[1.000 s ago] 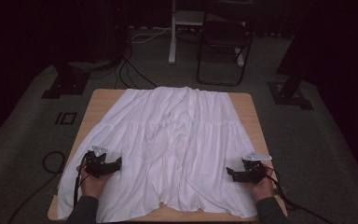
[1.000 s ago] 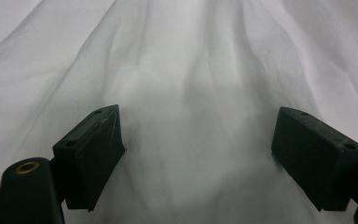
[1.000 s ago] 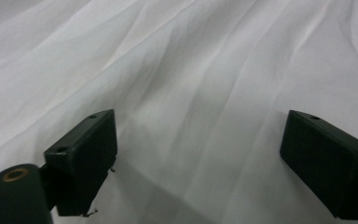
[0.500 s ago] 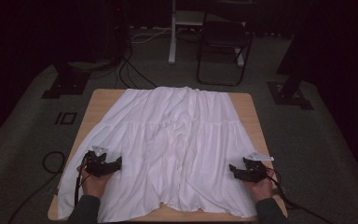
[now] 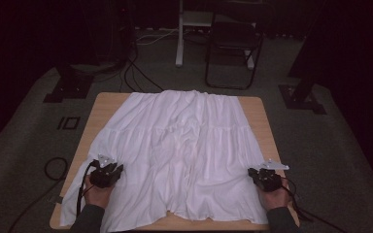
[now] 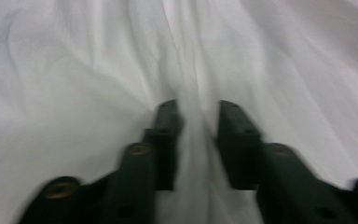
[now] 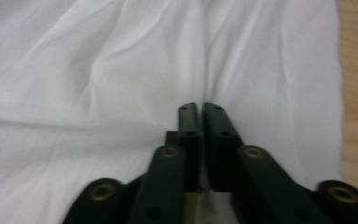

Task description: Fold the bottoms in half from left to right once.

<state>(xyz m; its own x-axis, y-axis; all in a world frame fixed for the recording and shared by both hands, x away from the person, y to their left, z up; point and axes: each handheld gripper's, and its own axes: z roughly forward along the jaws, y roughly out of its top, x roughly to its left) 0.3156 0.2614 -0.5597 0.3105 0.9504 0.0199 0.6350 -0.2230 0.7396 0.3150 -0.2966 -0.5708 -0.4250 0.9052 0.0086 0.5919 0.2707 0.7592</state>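
Both claws, left [image 5: 116,171] and right [image 5: 253,174], low in the frame, had just been closing, each pinching a fold of the cloth [image 5: 184,145].

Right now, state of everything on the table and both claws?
White garment: spread flat over the table, wrinkled, near hem hanging past the edge.
Left claw: jaws have just been closing, a ridge of fabric pinched between them.
Right claw: jaws nearly together, just closed on the fabric.
Table: mostly covered.
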